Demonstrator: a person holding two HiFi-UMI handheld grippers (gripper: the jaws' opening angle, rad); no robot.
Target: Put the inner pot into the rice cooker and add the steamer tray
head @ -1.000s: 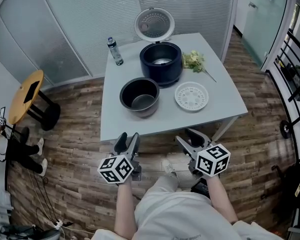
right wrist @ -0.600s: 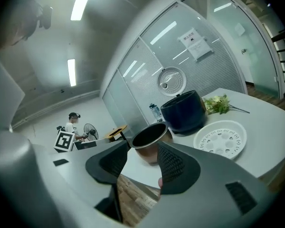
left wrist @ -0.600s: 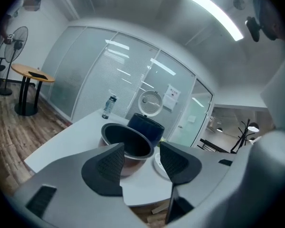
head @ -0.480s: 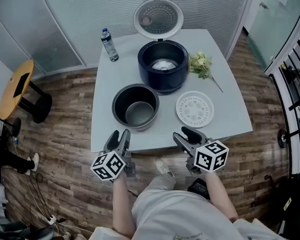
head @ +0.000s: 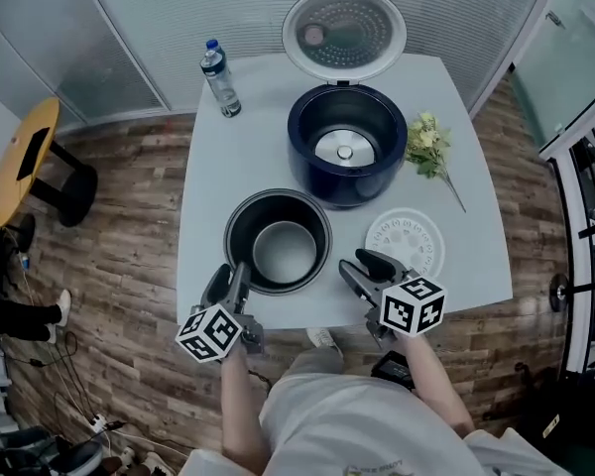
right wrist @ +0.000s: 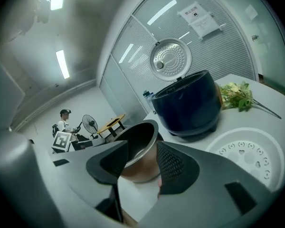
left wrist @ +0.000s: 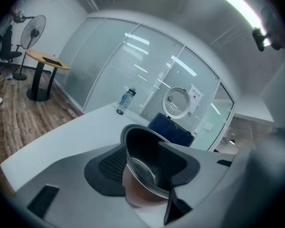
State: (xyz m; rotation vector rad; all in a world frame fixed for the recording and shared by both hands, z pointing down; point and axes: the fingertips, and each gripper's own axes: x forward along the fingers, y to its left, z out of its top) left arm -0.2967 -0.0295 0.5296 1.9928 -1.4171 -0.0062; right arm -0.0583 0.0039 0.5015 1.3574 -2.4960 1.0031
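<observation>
Dark round metal inner pot (head: 278,242) at the white table's (head: 203,196) near edge lies just ahead, between left gripper (head: 228,279) and right gripper (head: 360,265), both open and empty, the right's jaws having just narrowed slightly.

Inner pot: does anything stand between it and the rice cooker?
Nothing visible does. The inner pot sits just in front of the rice cooker, whose lid is up and whose well is empty. The steamer tray lies off to the right, clear of that path.
</observation>
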